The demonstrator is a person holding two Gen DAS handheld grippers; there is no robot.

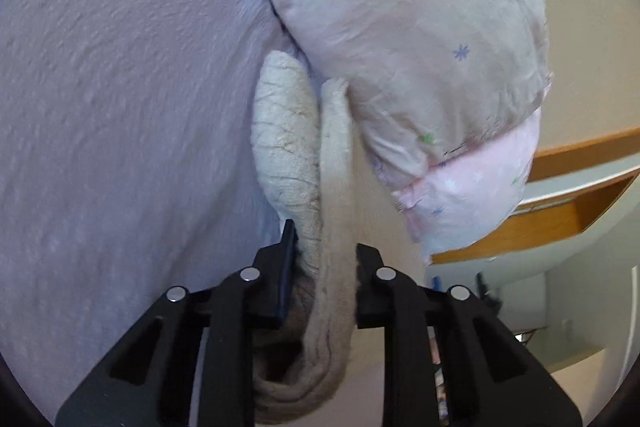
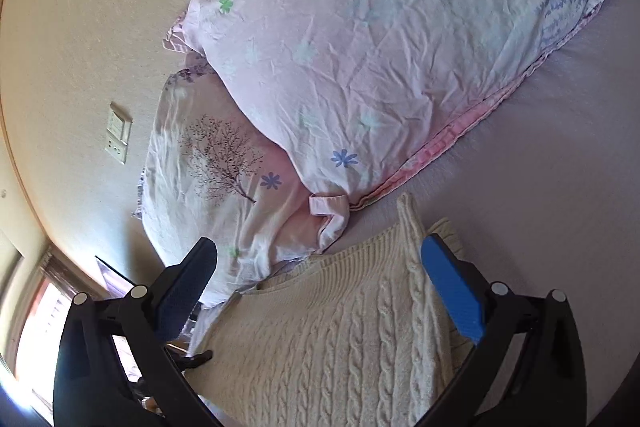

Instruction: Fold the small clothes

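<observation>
A cream cable-knit sweater (image 2: 332,339) lies on the lilac bed sheet (image 2: 560,167), below the pillows. My right gripper (image 2: 318,255) is open, its jaws wide apart just above the sweater's upper edge, holding nothing. My left gripper (image 1: 324,251) is shut on a bunched fold of the cream sweater (image 1: 332,227), which hangs between the jaws; a loose part of it (image 1: 284,131) trails over the sheet toward the pillow.
Two pink floral pillows (image 2: 380,59) (image 2: 224,179) lie at the bed's head against a beige wall (image 2: 80,27) with a socket plate (image 2: 118,133). In the left wrist view a pillow (image 1: 420,47) lies right of the sweater, with wooden furniture (image 1: 560,211) beyond the bed edge.
</observation>
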